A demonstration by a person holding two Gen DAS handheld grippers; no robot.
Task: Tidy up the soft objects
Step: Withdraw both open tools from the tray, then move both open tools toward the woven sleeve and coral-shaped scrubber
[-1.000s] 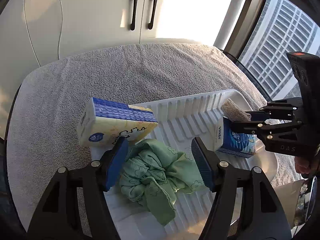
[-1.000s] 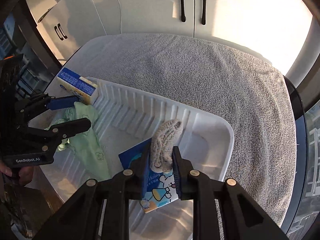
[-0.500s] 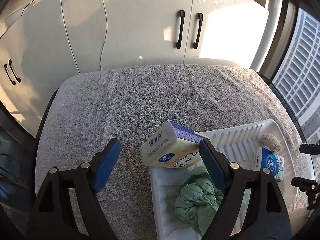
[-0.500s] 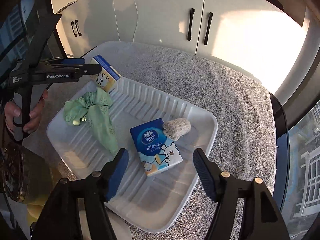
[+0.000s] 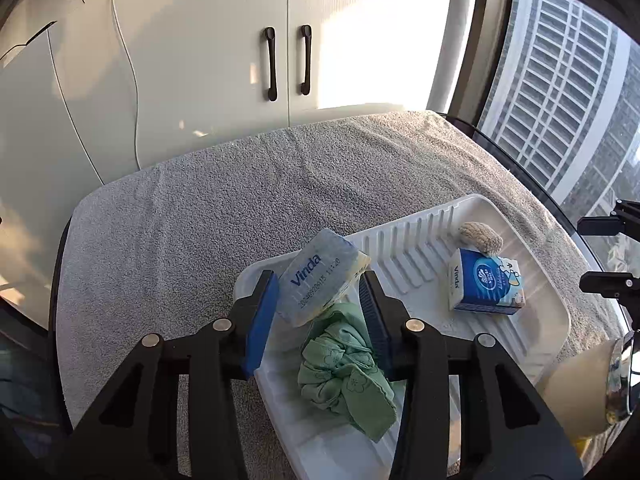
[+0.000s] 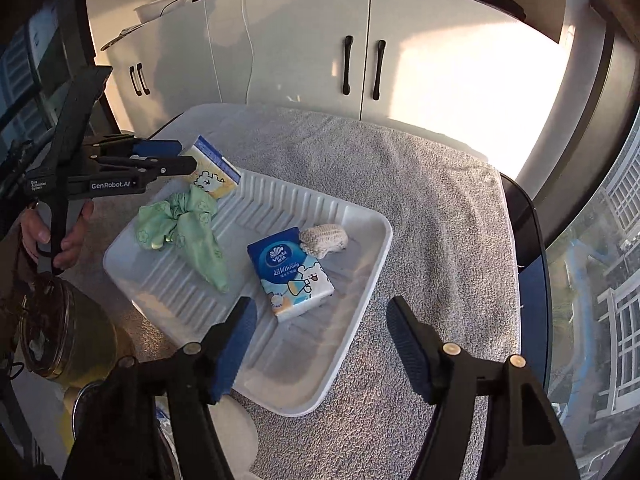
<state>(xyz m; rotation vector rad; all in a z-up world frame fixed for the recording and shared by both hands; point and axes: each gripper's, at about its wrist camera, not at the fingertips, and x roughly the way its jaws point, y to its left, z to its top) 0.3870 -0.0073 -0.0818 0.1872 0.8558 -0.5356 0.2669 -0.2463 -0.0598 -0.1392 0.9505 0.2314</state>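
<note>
White plastic makes up the one ribbed tray (image 6: 360, 280), which sits on a grey towel (image 6: 432, 200) spread over the table. Four soft things show in all: two tissue packs, one green cloth and one knitted pouch.

One tissue pack (image 5: 320, 280) is tilted at the tray's left corner, between the blue pads of the left gripper (image 5: 318, 312). The jaws stand narrow around it, close on both sides, though I cannot tell whether the pads actually press it. From the right wrist view the same pack (image 6: 212, 170) is seen propped on the tray's far-left rim with the left gripper (image 6: 176, 160) at it.

Just below that pack the green cloth (image 5: 344, 368) lies crumpled in the tray, one end trailing toward the middle. The second pack (image 6: 290, 272), blue with a cartoon bear, lies flat in the tray's middle. The knitted pouch (image 6: 324, 236) rests touching that pack's far corner.

The right gripper (image 6: 320, 348) hovers at the tray's near edge with its jaws wide and nothing between them.

Two black handles (image 5: 288, 64) are on the white cupboard doors behind the table. A round glass jar (image 6: 56, 328) stands off the tray's left side.
</note>
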